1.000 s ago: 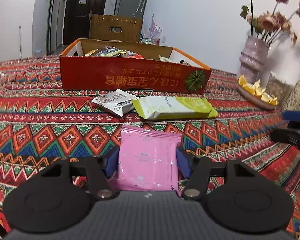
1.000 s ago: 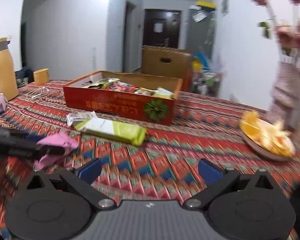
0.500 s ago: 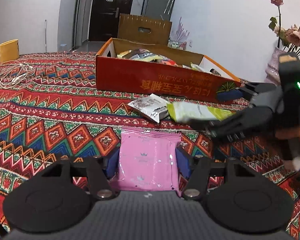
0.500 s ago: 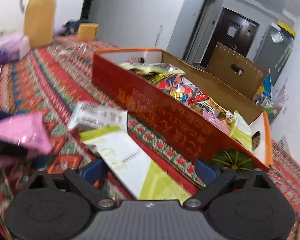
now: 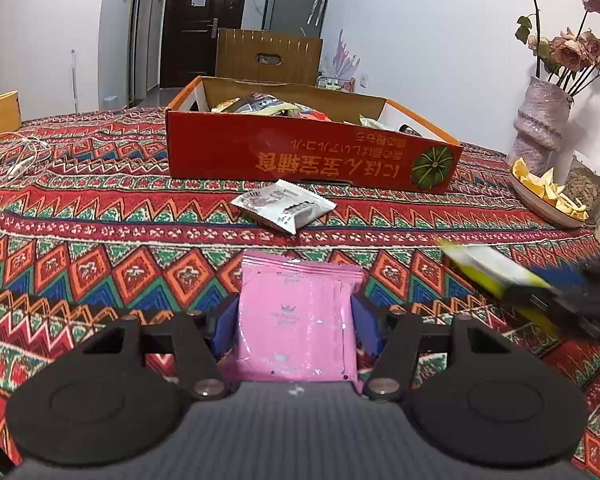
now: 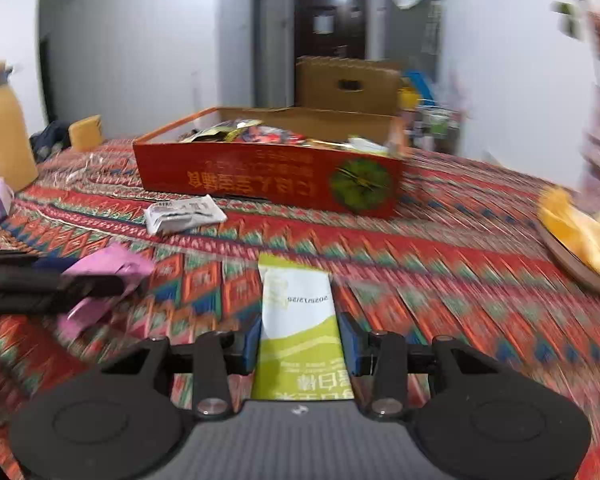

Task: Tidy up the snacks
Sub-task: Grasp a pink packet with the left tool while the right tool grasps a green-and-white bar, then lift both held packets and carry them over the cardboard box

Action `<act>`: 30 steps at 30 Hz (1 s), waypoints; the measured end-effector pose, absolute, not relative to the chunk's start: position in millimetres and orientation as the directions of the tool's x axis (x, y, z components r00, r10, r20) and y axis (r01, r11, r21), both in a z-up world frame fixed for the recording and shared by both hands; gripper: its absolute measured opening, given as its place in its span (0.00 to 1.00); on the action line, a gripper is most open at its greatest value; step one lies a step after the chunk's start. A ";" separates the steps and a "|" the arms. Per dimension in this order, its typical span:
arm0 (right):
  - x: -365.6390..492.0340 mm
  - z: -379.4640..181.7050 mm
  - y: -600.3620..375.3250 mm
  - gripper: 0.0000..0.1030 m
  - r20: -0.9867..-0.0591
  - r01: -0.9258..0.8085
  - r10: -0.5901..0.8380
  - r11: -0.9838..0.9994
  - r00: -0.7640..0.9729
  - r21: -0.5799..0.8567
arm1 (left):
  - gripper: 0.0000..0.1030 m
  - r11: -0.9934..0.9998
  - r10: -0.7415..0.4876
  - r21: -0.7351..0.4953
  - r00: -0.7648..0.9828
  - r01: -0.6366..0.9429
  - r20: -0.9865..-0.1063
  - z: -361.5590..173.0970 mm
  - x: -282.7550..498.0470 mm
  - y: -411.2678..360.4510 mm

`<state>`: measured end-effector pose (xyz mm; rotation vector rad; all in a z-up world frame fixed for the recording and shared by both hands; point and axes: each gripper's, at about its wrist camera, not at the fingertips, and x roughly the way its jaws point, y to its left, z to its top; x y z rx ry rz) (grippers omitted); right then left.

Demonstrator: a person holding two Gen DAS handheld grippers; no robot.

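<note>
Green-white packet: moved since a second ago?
Yes. The green-white packet no longer lies beside the silver packet near the red box; it's off the cloth, between the closing right claw.

Lighting: even, cool indoor light from above; soft short shadows under the red box. Faint sheen on the pink packet. Left wrist view: sharp, except a blurred green packet at right. Right wrist view: motion blur throughout, strongest on the tablecloth and right edge. Both: fisheye bending, dark corners.
</note>
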<state>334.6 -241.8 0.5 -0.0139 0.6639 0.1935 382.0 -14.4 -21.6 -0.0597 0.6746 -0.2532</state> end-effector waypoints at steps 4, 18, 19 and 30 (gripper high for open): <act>262.7 6.5 -265.4 0.39 -0.589 -0.096 0.158 0.986 0.793 0.136 | 0.58 0.959 -0.283 -0.162 0.733 0.233 -0.618 -11.0 351.8 -17.6; 181.4 23.3 -281.7 0.39 -0.521 -0.108 0.174 0.982 0.835 0.154 | 0.58 0.953 -0.301 -0.173 0.781 0.247 -0.547 35.9 240.0 -27.6; 178.6 25.8 -280.8 0.39 -0.514 -0.115 0.180 0.981 0.839 0.156 | 0.59 0.954 -0.299 -0.169 0.785 0.246 -0.543 38.4 235.8 -28.3; 167.1 55.3 -288.6 0.39 -0.438 -0.144 0.183 0.982 0.880 0.121 | 0.59 0.948 -0.318 -0.151 0.816 0.280 -0.482 72.0 223.7 -30.5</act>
